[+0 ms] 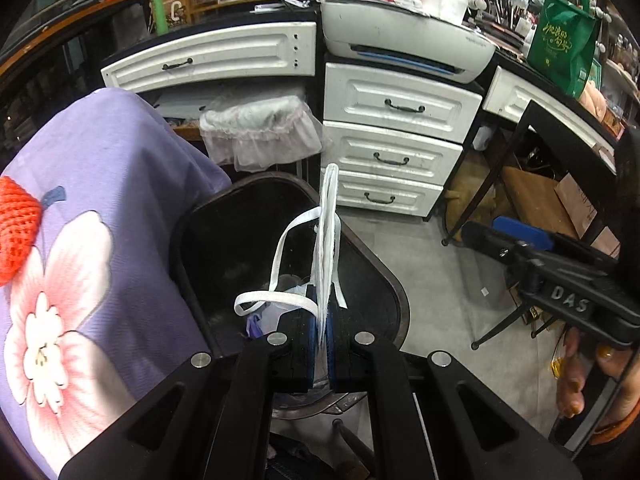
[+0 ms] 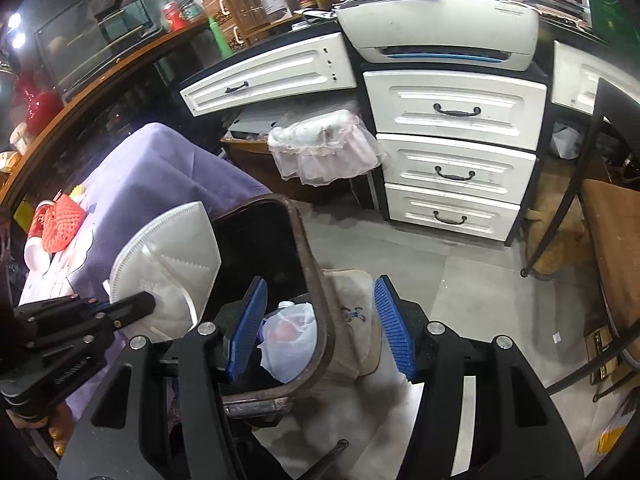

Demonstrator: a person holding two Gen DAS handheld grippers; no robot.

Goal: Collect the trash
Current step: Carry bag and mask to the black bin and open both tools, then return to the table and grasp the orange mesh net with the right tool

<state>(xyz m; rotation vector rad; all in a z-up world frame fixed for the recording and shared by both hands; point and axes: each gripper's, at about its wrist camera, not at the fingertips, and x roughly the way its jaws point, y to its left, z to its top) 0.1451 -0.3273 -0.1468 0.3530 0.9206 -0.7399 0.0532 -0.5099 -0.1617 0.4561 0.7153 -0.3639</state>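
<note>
Left gripper jaws clenched on a white face mask, held above the black bin at frame centre. Right gripper jaws released, empty. Bagged rubbish already inside; mask not yet dropped.

The mouth of the black bin stands open at the centre of both views, with crumpled bags filling only its bottom. At the left of the frame the purple cloth on the surface presses right against the bin's rim. Behind it, across the top of the frame, white drawers close the way. To the right of the bin lies bare grey floor, bounded further right by black metal legs.
</note>
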